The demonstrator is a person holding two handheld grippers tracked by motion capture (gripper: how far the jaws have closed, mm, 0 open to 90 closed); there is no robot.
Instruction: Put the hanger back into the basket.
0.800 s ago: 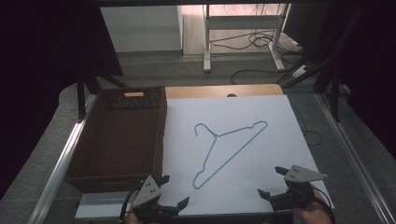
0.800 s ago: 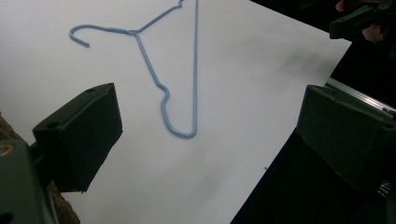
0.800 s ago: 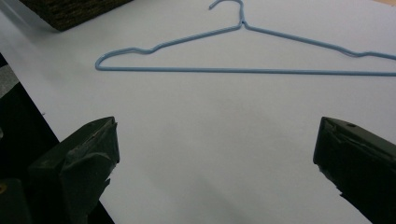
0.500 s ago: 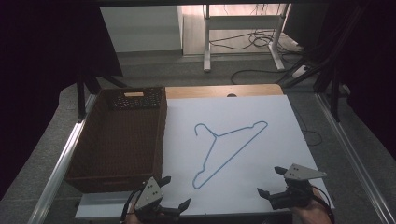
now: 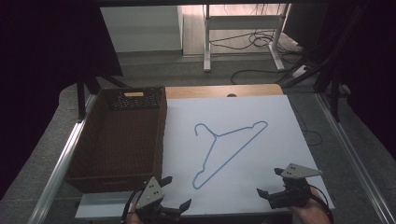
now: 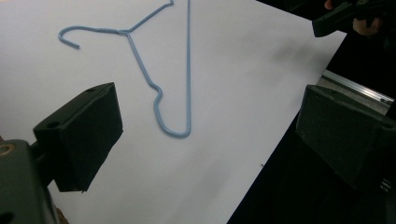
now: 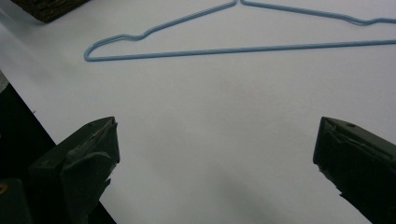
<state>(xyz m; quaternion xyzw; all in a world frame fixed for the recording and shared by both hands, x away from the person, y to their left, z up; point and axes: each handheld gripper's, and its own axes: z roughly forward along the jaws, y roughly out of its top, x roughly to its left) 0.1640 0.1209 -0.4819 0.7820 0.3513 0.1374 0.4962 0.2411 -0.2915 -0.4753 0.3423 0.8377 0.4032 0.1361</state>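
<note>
Far left of the high view: dark brown woven rectangular basket [image 5: 119, 137] on the table, long side flush against the left edge of the flat white rectangular board [image 5: 261, 112]. Small pale label on its far wall.

Near bottom left: left gripper [image 5: 176, 192], black with a grey three-cornered plate, at the board's near edge just beside the basket's near corner. 2 jaws spread wide, nothing between them. Pointed toward the board's middle. In the left gripper view, jaws [image 6: 205, 135] well apart, bare white board and dark table edge in the gap.

Centre: thin light-blue wire clothes hanger [image 5: 224, 151] lying flat on the white board, hook toward the far left, long bar running diagonally from near left to far right. Near end of the hanger [image 6: 175, 130] close ahead of the left gripper, not touching it.

Near bottom right: right gripper [image 5: 270, 182], black, grey plate on top, over the board's near right corner. 2 jaws wide apart, holding nothing. Well apart from the hanger. In the right gripper view, hanger [image 7: 233, 49] across the top, bare board between the jaws [image 7: 215, 154].
</note>
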